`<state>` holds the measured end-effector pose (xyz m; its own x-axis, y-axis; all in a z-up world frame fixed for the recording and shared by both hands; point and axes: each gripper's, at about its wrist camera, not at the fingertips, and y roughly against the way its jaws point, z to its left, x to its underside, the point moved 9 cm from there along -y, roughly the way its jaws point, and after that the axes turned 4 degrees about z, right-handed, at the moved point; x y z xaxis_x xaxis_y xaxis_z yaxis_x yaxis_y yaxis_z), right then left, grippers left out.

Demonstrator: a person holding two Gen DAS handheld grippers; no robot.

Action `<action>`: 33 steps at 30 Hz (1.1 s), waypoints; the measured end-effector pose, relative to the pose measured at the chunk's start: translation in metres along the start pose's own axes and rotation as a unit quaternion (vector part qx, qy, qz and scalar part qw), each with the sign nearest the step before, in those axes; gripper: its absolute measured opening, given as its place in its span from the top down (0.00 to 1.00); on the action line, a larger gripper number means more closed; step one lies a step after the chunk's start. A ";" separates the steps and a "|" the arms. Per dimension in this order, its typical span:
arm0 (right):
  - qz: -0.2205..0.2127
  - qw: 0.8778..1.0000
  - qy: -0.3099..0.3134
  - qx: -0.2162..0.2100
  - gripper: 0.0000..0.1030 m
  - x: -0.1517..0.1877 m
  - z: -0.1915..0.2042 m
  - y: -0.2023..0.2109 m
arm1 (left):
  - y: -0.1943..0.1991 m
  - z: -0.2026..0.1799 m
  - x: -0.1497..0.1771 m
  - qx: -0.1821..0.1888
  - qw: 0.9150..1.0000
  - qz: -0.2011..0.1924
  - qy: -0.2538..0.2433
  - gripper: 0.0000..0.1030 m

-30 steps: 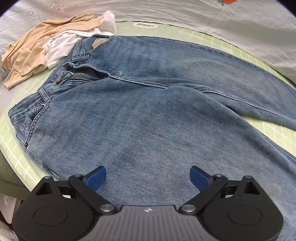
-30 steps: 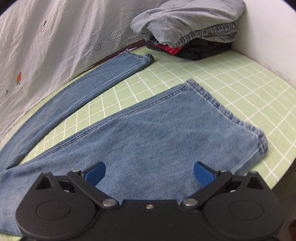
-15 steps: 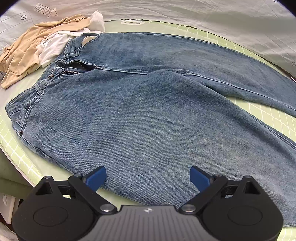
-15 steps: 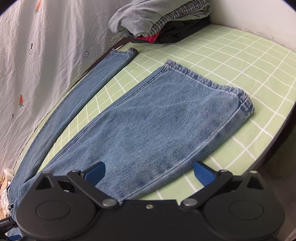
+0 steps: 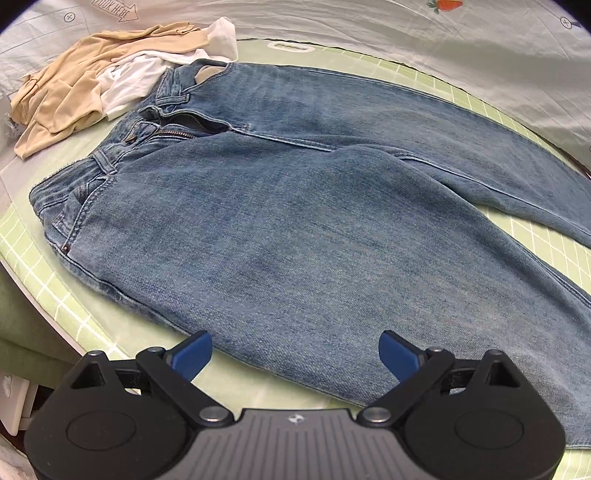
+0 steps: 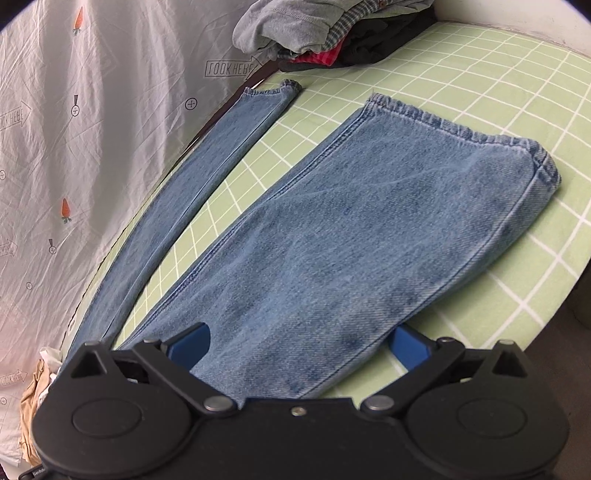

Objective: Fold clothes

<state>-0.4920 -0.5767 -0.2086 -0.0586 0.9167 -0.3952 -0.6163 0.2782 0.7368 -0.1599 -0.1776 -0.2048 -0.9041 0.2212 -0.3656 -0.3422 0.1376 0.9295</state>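
Denim covered most of both views: the jeans (image 5: 295,221) lay flat on the green checked table (image 5: 546,243), waistband toward ten o'clock in the left wrist view, legs running off toward three. A tan garment (image 5: 62,99) and a white one (image 5: 133,81) were heaped just beyond the waistband, touching it. The left gripper (image 5: 295,354) hovered at six o'clock over the near outer seam, jaws wide, holding nothing.

In the right wrist view the near leg's hem (image 6: 461,133) sat at one o'clock, the far leg (image 6: 207,184) well apart along the wrinkled sheet (image 6: 92,129). The right gripper (image 6: 299,350) was spread wide over the near leg, empty. A stack of folded clothes (image 6: 325,33) sat at twelve.

Risks, as I judged them: pinching only the top layer would split the leg open; uneven lifting would skew the fold; dragging the waistband could pull the heaped garments along.
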 end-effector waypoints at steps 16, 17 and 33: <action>-0.017 0.996 -0.087 -0.003 0.00 0.028 0.057 -0.025 | -0.014 0.098 -0.040 0.031 0.996 0.003 0.083 0.06; -0.016 0.996 -0.085 0.001 0.00 0.031 0.062 -0.027 | -0.016 0.104 -0.043 0.031 0.996 0.003 0.088 0.06; -0.093 0.983 -0.141 0.074 0.00 0.056 0.096 -0.037 | -0.039 0.200 -0.115 0.031 0.993 -0.013 0.109 0.06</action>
<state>-0.3971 -0.5084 -0.2049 0.2770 0.8837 -0.3774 -0.4741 0.4673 0.7463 0.0084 -0.0149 -0.2089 -0.9312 0.0028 -0.3644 -0.3564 0.2019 0.9123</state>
